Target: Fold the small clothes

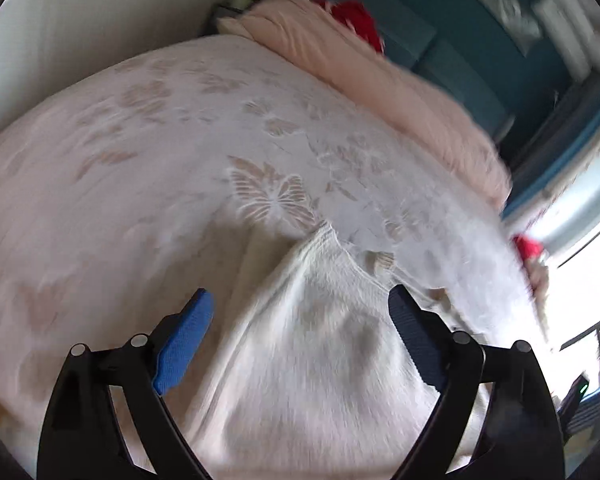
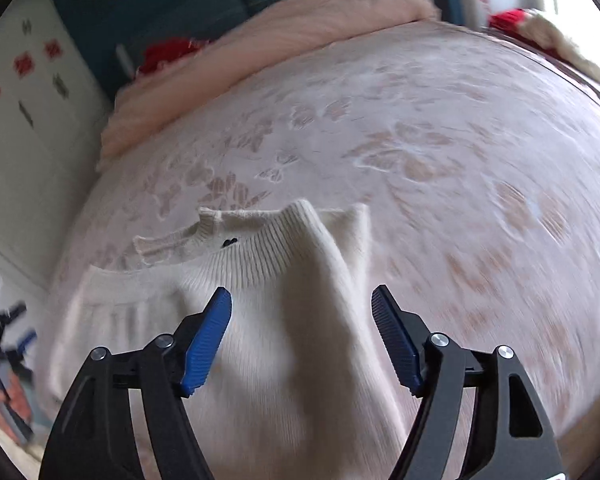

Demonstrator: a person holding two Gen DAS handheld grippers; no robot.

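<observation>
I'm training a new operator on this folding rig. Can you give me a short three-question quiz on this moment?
1. True or false: the right claw is shut on the cream ribbed knit sweater.
2. Multiple choice: the sweater lies on A) a wooden floor, B) a pale pink bedspread with a butterfly pattern, C) a blue sofa.
3. Fill in: in the right wrist view, the sweater part farthest from the camera is its ribbed ____.

Key: 1 false, both the right and the left claw are open with the sweater beneath them; 2 B; 3 collar.
</observation>
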